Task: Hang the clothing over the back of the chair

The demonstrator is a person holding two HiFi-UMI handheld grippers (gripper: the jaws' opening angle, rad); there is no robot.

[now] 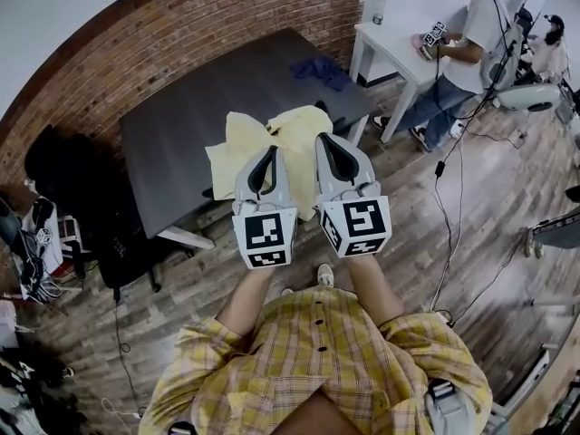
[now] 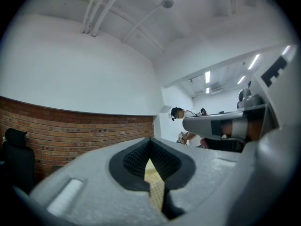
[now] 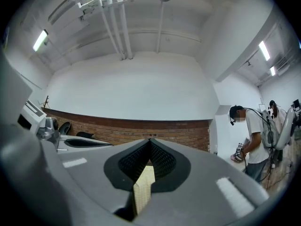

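Observation:
A pale yellow garment [image 1: 243, 148] hangs from both grippers above the near edge of the dark table [image 1: 181, 125]. My left gripper [image 1: 269, 152] is shut on the cloth, and a strip of yellow fabric [image 2: 155, 185] shows between its closed jaws. My right gripper [image 1: 324, 140] stands close beside it, also shut on the garment, with yellow fabric [image 3: 143, 187] pinched in its jaws. Both grippers [image 2: 151, 141] [image 3: 150, 141] point up toward the wall and ceiling. A black chair [image 1: 63, 175] stands at the table's left end, apart from the garment.
A dark blue cloth [image 1: 319, 69] lies on the table's far right corner. Another person [image 1: 462, 43] works at a white table [image 1: 390, 48] at the upper right. Cables [image 1: 453, 225] trail over the wooden floor. A brick wall [image 1: 163, 34] runs behind the table. Bags and gear [image 1: 36, 243] sit at the left.

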